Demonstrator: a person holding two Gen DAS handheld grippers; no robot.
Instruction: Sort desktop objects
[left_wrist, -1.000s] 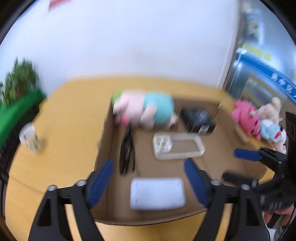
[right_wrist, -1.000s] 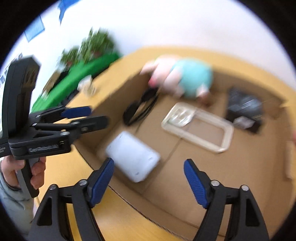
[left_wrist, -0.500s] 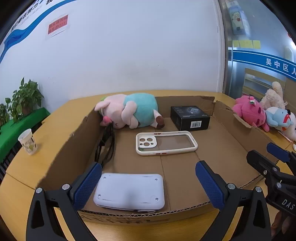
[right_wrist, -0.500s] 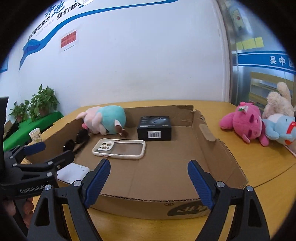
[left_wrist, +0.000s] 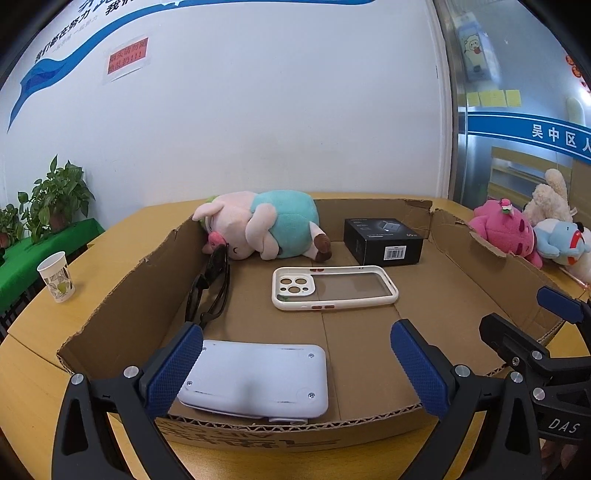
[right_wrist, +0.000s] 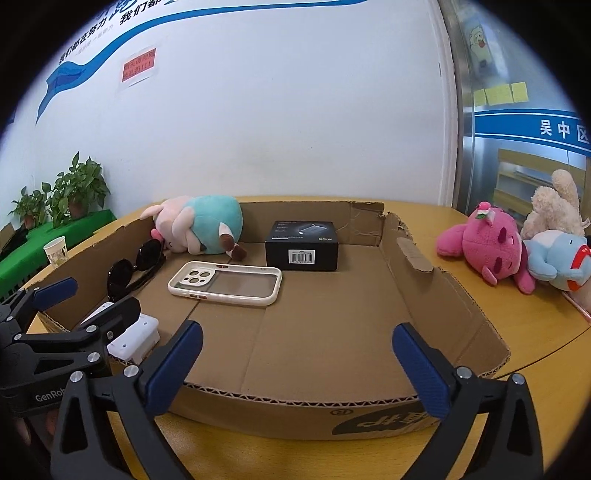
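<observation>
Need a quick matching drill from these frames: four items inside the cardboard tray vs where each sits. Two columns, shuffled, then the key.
1. pig plush
2. black box
3. phone case
4. white device

A. tray middle, lying flat
B. near front wall, left side
C. back left corner
D. back wall, right of the plush

Pairs: 1-C, 2-D, 3-A, 4-B

Bare cardboard floor (right_wrist: 332, 325) right of phone case (right_wrist: 225, 282), black box (right_wrist: 302, 245) behind.
</observation>
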